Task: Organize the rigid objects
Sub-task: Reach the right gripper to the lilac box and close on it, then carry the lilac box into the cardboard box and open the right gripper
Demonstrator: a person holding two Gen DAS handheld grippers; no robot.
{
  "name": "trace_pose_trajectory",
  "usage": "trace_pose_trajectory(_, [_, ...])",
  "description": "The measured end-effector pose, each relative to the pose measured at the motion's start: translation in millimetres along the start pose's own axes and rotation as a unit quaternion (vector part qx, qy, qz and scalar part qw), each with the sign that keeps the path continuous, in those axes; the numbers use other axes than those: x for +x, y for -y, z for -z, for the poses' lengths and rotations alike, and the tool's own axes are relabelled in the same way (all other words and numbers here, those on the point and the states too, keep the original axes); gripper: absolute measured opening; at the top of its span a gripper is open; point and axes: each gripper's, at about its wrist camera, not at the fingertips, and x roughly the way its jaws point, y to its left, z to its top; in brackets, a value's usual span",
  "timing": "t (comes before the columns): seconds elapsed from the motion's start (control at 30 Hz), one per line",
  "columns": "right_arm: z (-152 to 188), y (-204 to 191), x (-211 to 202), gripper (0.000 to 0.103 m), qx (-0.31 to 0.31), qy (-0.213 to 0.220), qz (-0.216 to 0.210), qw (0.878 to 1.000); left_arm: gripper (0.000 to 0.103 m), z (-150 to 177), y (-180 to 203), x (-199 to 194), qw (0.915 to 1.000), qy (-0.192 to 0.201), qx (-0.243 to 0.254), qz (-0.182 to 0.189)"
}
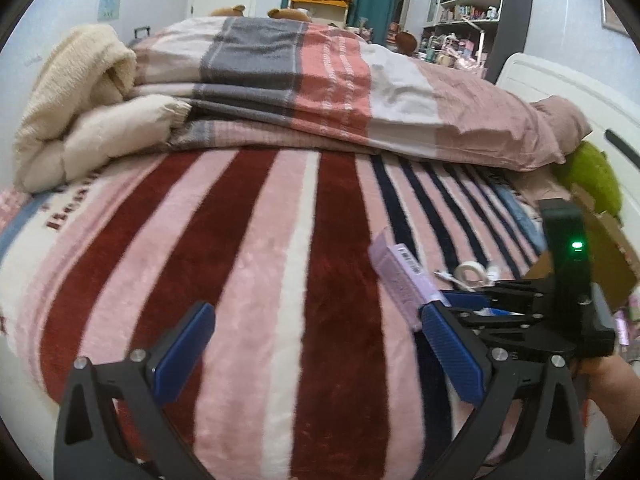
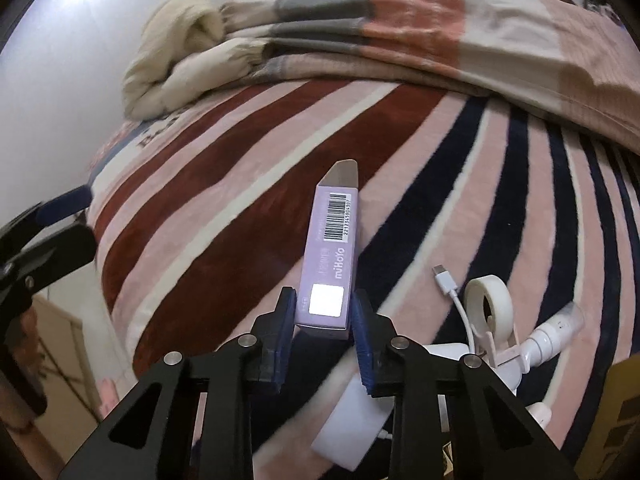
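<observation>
A long lilac carton [image 2: 330, 258] with a barcode and an open end flap is clamped between my right gripper's [image 2: 322, 332] blue pads and held above the striped blanket. The same carton [image 1: 398, 276] shows in the left wrist view, with the right gripper [image 1: 448, 304] shut on it at the right. My left gripper [image 1: 316, 356] is open and empty over the blanket, left of the carton. A white tape roll [image 2: 490, 306], a white USB cable [image 2: 450, 290] and a white tube-shaped object [image 2: 554, 334] lie on the blanket to the right.
A striped fleece blanket [image 1: 224, 264] covers the bed. A folded plaid duvet [image 1: 320, 80] and a cream quilt [image 1: 84, 108] are piled at the far side. A cardboard box [image 1: 600, 256] and a green plush [image 1: 592, 176] sit at the right. A white round object [image 2: 352, 428] lies under my right gripper.
</observation>
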Motion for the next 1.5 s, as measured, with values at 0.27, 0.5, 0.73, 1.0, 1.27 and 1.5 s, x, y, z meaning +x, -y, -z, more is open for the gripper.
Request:
trace_pose_trajectory(0.27, [-11.5,5.6,23.8,0.039,0.012,-0.023,0.017,1.0,0.102,-9.0,-8.2,20.2,0.9958,-0.024,-0.034,0.081])
trace_pose_trajectory(0.5, [-10.6,-11.2,-18.8,0.021,-0.034,0.016,-0.002,0.999,0.102,-34.1,20.7,21.1,0.9869,-0.024,-0.014,0.159])
trace_pose_trajectory(0.73, [-8.6,-31.6,-121.9,0.021,-0.079,0.088,-0.041,0.992,0.092,-72.7,77.4,-7.1,0.9714,0.017,0.018,0.236])
trace_pose_trajectory(1.0, [10.4,5.9,-207.5,0.021,-0.082,0.145,-0.006,0.986,0.056,-97.3,178.2,-18.4,0.9502,0.021,0.071,0.303])
trace_pose_trajectory(1.27, [47.1,83.8,-261.7,0.021,-0.017,0.134,0.03,0.99,0.056,-101.3,291.1,10.3,0.9316,-0.044,0.123,0.339])
trace_pose_trajectory(1.5, [79.9,144.4,-274.5,0.021,0.044,0.078,0.043,0.995,0.057,-93.3,353.5,48.2,0.9219,-0.117,0.15,0.337])
